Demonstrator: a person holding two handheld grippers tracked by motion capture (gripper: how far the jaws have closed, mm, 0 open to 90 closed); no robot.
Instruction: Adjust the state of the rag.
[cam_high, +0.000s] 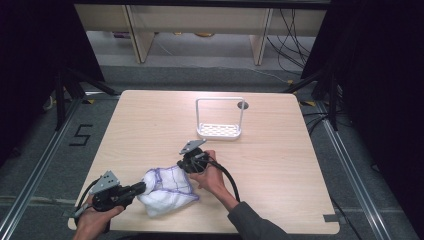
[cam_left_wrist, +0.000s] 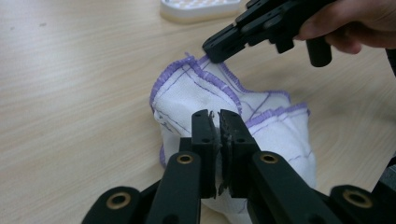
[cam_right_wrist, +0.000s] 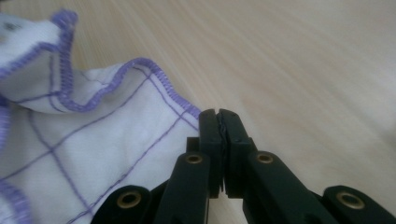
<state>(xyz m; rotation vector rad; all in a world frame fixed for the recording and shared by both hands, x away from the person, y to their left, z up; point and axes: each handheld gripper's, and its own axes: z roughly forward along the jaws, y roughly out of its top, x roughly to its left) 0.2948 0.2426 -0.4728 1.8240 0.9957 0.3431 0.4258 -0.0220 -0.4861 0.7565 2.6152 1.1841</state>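
High view: the cloth (cam_high: 167, 191) lies bunched on the desk (cam_high: 280, 165) near its front edge, between both tools.

Left gripper view: left tool (cam_left_wrist: 219, 122) clamped on cloth.

Right gripper view: right tool (cam_right_wrist: 218, 120) pinches the cloth's edge; spreading or folding seems not yet done.

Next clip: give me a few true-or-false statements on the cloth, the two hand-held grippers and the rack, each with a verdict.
1. The cloth is white with purple edging. True.
2. The left hand-held gripper has its jaws wide open. False: they are shut on the cloth.
3. The right hand-held gripper is closed at the cloth's edge. True.
4. The cloth hangs on the rack. False: it lies bunched on the table, near the front edge, apart from the rack.
5. The rack is black. False: it is white.
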